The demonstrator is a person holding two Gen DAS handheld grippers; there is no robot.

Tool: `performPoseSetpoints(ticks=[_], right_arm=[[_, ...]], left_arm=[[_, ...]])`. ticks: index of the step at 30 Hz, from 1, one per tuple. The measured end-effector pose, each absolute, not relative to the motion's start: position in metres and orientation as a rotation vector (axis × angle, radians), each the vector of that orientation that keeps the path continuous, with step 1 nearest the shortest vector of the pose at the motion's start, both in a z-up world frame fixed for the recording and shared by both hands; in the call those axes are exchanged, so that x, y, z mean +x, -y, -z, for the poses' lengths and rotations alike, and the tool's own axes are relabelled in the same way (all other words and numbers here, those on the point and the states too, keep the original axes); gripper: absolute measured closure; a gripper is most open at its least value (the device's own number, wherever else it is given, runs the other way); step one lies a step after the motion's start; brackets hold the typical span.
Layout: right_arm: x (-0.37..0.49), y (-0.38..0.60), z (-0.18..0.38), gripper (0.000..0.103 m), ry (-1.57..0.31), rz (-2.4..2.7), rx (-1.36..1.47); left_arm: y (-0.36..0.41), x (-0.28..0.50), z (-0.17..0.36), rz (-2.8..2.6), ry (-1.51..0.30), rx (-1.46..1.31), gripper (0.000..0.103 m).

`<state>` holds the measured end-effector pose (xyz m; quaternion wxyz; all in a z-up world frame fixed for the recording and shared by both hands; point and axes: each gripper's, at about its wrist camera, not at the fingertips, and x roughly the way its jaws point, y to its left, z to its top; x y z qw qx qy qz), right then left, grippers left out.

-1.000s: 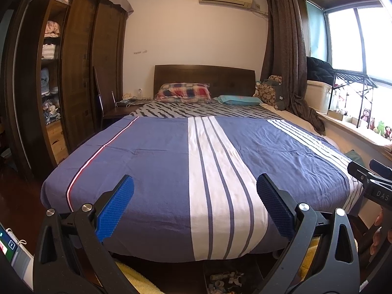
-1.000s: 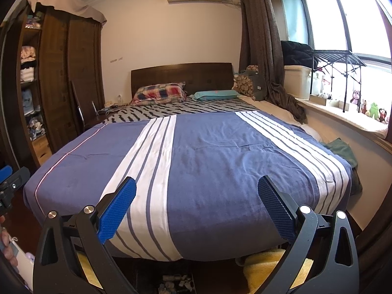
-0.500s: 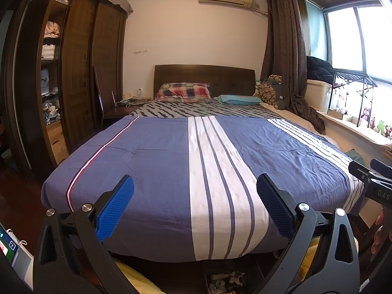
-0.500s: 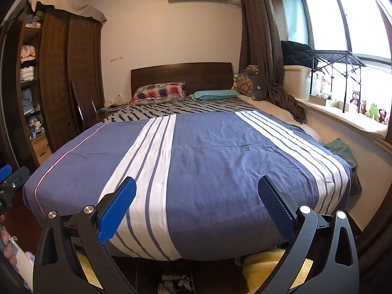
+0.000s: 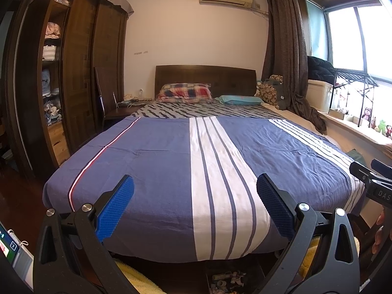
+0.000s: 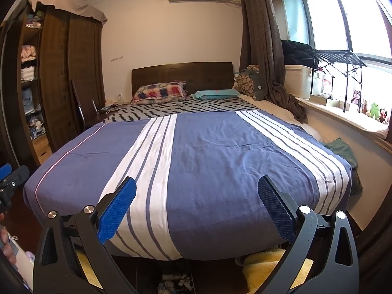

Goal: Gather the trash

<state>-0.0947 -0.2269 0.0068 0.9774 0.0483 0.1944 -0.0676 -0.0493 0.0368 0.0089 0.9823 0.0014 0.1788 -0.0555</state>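
My left gripper (image 5: 195, 201) is open and empty, held above the foot of a bed with a blue and white striped cover (image 5: 152, 161). My right gripper (image 6: 196, 202) is also open and empty, beside it over the same bed cover (image 6: 215, 152). On the floor under the foot of the bed lies a dark tray of small crumpled bits (image 5: 226, 279), also in the right wrist view (image 6: 175, 281). I cannot tell what they are. The right gripper's body (image 5: 372, 183) shows at the right edge of the left wrist view.
A dark wardrobe with open shelves (image 5: 51, 80) stands left. A chair (image 5: 107, 107) stands by the headboard. Pillows (image 5: 185, 93) lie at the head. A window ledge with toys (image 6: 367, 112) runs along the right. Yellow towels (image 6: 267, 267) lie on the floor.
Both views have crept very slightly; the grippers stay open and nothing in the room has moved.
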Motion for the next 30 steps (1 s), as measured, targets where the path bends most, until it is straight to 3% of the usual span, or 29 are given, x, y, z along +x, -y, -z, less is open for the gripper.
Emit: performPoseSetpoints(ticks=[30], right_arm=[[-0.0906, 0.2261, -0.0046, 0.003, -0.4, 0.152, 0.093]], left_arm=[[-0.0316, -0.0454, -0.0062, 0.103, -0.362, 0.017, 0.008]])
